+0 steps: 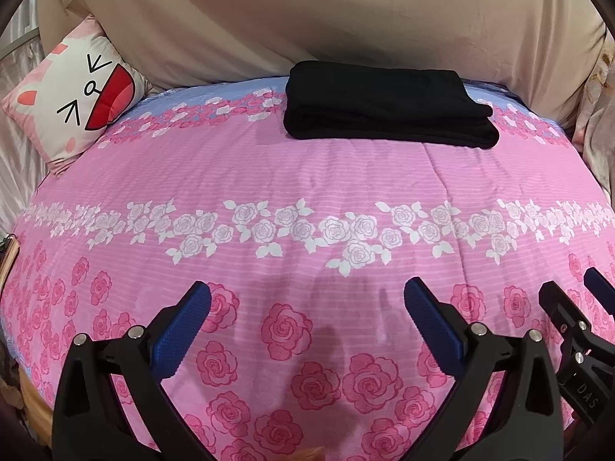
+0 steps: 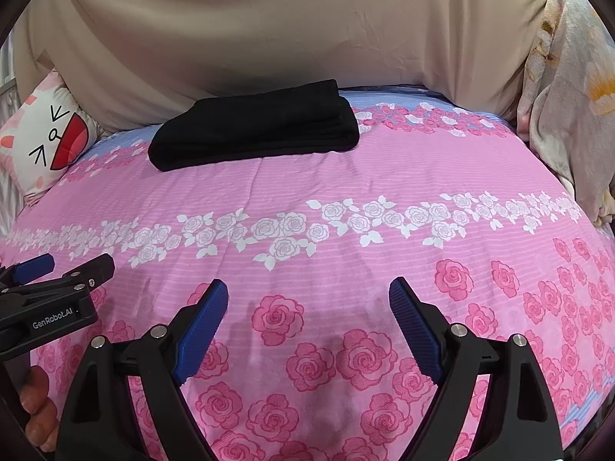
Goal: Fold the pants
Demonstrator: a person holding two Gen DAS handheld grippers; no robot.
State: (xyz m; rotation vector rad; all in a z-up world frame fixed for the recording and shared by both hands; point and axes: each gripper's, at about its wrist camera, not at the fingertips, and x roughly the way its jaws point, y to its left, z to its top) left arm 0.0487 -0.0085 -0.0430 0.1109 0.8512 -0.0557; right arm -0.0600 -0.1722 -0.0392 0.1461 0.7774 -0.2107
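Both of my grippers stand with jaws wide apart and nothing between them, poised side by side above the near end of a rose-printed pink bedspread (image 1: 307, 176). My left gripper (image 1: 307, 307) shows its blue pads spread at about 7 and 5 o'clock of its own view, bare quilt between; my right gripper (image 2: 307, 307) is spread just the same, and its tips edge into the left camera's view at about 4 o'clock.

As I judge it, the folding looks finished, or all but. The black pants (image 1: 388, 107) lie as a compact, layered rectangle with squared edges, flat on the bedspread and touched by neither gripper. No leg or waistband trails loose that I can see, though the dark cloth hides its finer creases, so I cannot rule out a small tidy-up still owed.

From my left jaws the pants sit at roughly 12 o'clock, slightly toward 1, well apart across the band of white roses and close to the beige cloth (image 1: 307, 19) hanging at the far side. From my right jaws the pants (image 2: 253, 126) lie at about 11 o'clock, equally distant. A cartoon-face cushion (image 1: 77, 92) leans at 10 o'clock of the left view, clear of the bundle. Fingers (image 2: 36, 403) of the hand gripping the left tool show at 8 o'clock in the right camera.
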